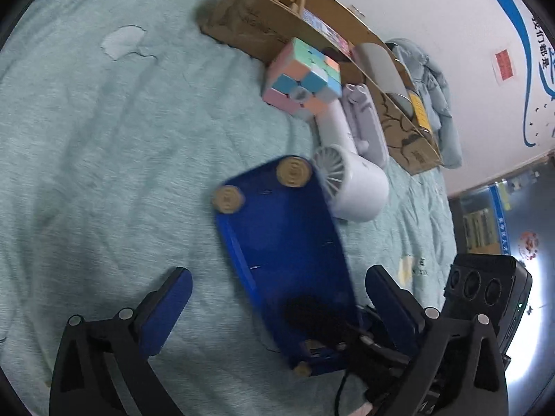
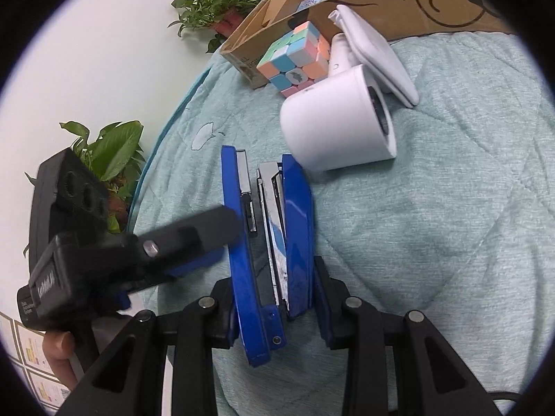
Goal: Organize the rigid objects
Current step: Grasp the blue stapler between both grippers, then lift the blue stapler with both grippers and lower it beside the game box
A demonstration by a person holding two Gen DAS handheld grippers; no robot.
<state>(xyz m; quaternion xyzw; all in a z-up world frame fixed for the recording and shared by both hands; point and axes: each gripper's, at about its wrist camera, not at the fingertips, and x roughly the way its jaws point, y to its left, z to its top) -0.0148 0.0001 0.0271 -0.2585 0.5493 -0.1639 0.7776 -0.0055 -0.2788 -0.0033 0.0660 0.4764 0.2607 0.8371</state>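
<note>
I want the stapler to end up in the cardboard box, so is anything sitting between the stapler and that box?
Yes. The right gripper is shut on the blue stapler, and between it and the cardboard box lie the white handheld fan, the pastel puzzle cube and a flat white case, all crowded against the box's near wall.

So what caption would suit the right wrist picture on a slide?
Right gripper clamps a blue stapler above a green quilt; fan and cube lie beyond.
</note>
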